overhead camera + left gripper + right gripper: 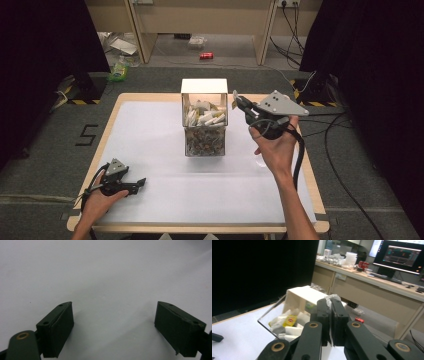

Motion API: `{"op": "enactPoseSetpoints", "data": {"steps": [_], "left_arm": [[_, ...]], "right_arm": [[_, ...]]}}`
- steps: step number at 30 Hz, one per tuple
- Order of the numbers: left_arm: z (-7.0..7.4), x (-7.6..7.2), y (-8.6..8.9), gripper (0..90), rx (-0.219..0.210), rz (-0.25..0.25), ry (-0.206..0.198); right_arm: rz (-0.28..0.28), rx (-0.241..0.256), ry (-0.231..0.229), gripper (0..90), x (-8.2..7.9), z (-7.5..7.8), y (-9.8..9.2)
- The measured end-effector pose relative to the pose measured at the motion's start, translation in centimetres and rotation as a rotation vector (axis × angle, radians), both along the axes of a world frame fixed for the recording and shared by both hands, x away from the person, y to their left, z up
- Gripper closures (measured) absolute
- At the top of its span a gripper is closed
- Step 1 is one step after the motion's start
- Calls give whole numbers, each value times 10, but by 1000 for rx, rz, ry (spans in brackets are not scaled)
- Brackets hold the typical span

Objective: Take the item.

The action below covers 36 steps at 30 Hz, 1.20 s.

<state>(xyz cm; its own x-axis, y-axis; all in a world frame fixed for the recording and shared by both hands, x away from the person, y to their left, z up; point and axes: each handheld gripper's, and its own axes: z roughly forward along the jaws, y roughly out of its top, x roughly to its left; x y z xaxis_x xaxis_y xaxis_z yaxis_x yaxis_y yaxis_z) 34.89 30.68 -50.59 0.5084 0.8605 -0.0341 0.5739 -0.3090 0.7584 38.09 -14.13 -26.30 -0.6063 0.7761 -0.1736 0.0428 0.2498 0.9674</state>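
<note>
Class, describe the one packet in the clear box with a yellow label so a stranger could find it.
Start at the clear box standing mid-table. Among the white packets piled inside, one shows a yellow label with a red mark; the rest look plain white.

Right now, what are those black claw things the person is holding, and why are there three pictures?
They are grippers: pinching tools with two black jaws, one in each of the person's hands. One picture comes from a camera high above the table. The other two come from little cameras riding on the grippers. The left gripper rests low by the table's near edge with its jaws wide apart and nothing between them. The right gripper is raised beside a clear box full of small white packets. Its jaws are squeezed shut on something small, crinkly and pale, perhaps a packet from the box, though I cannot be sure.
</note>
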Motion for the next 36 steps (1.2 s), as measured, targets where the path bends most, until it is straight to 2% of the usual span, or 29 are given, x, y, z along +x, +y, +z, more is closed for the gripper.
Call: {"op": "enactPoseSetpoints", "data": {"steps": [7, 15, 32, 36], "left_arm": [[0, 0, 0, 149, 1, 0, 0], [0, 0, 0, 149, 1, 0, 0], [0, 0, 0, 149, 0, 1, -1], [0, 0, 0, 149, 1, 0, -1]], "right_arm": [[-52, 15, 3, 871, -4, -3, -27], [-96, 18, 30, 871, -5, -18, -49], [-150, 33, 59, 870, -15, -47, -79], [-161, 42, 72, 870, -20, -58, -84]]}}
